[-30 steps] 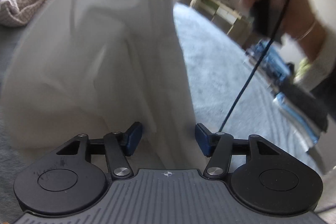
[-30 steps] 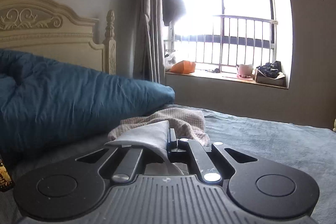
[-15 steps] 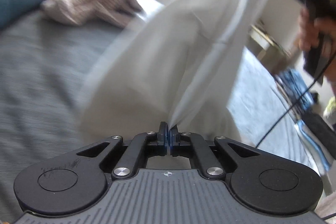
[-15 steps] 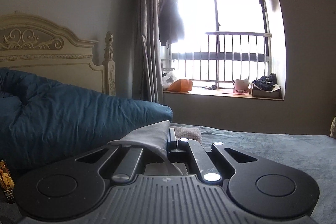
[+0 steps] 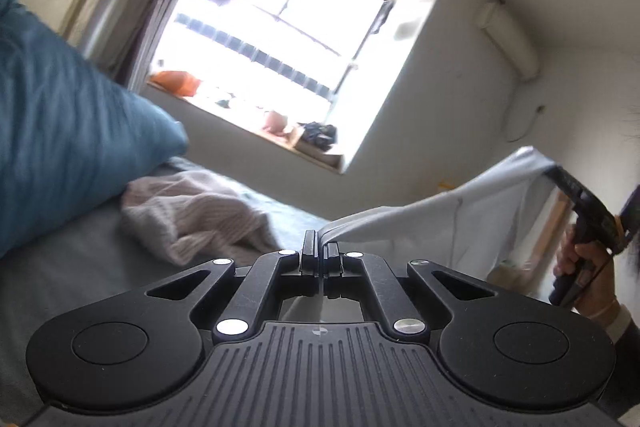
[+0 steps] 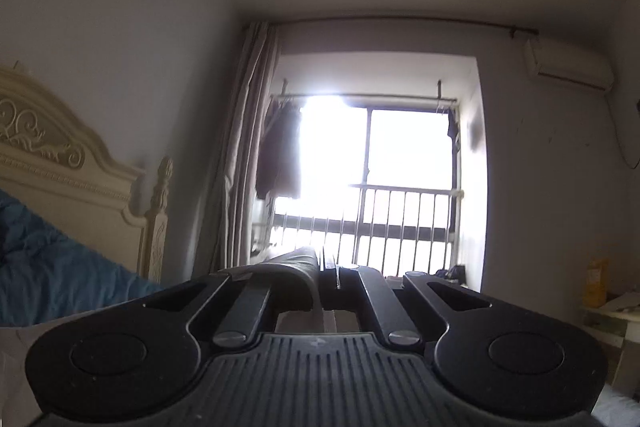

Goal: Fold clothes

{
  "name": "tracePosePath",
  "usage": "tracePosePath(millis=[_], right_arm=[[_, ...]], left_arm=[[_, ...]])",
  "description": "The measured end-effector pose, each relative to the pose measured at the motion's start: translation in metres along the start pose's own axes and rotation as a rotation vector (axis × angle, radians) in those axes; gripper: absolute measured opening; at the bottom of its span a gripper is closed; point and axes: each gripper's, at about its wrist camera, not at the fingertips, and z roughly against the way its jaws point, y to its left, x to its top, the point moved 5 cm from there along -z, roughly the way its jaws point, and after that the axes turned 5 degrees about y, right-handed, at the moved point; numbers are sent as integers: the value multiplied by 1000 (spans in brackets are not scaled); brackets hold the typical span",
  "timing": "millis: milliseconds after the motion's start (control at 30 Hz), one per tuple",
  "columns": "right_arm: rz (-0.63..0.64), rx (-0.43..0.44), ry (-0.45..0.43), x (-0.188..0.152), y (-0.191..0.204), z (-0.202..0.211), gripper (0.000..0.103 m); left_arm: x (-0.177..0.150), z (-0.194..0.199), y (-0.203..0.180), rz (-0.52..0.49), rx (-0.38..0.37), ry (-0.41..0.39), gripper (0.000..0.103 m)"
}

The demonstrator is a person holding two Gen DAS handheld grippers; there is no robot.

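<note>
White garment (image 5: 452,211) is held stretched in the air above the bed (image 5: 72,267); left gripper (image 5: 320,251) is clamped on one edge; right gripper (image 6: 326,267) is clamped on another.

Left gripper (image 5: 321,254): jaws fully closed, pads pinching a fold of pale grey garment (image 5: 420,217), pointing roughly level. Right gripper (image 6: 327,269): jaws closed on another edge of the same cloth, tilted slightly upward; in the left wrist view it sits far right and raised. The person's right hand (image 5: 582,259) is wrapped round its handle, fingers curled.
</note>
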Motion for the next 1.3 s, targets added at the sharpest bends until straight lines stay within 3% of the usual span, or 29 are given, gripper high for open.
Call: tracePosePath(millis=[167, 300, 400, 567, 667, 733, 767, 800, 900, 967, 1033, 1167, 1233, 1300], right_arm=[[17, -54, -123, 43, -12, 10, 1], [12, -13, -63, 31, -7, -12, 1], [-16, 82, 57, -5, 4, -48, 1], [19, 263, 260, -76, 64, -97, 2], [72, 369, 406, -120, 105, -114, 4], [111, 419, 556, -155, 127, -116, 17], [130, 444, 632, -172, 137, -117, 42], [149, 447, 699, -190, 142, -116, 58], [191, 455, 836, -229, 135, -101, 65], [151, 448, 890, -239, 114, -89, 67], [36, 427, 910, -237, 83, -75, 71], [-313, 411, 899, -220, 14, -46, 76], [-436, 456, 917, -222, -5, -27, 76], [-504, 524, 961, -231, -11, -5, 76]], left_arm=[[2, -15, -16, -10, -78, -14, 0], [-3, -16, 4, 24, -17, -1, 0], [-14, -12, 32, 69, 98, 47, 0], [-47, -10, 81, 12, 449, 180, 0], [-73, -13, 113, 56, 587, 307, 1], [-90, -14, 133, 101, 657, 394, 6], [-96, -14, 140, 119, 683, 425, 14], [-102, -14, 146, 136, 707, 452, 21], [-107, -6, 153, 142, 766, 454, 31], [-105, -1, 155, 123, 807, 433, 33], [-98, 2, 149, 86, 824, 381, 34], [-85, 7, 136, 6, 849, 267, 35], [-81, 7, 121, -18, 766, 229, 35], [-83, 0, 103, -43, 635, 240, 38]])
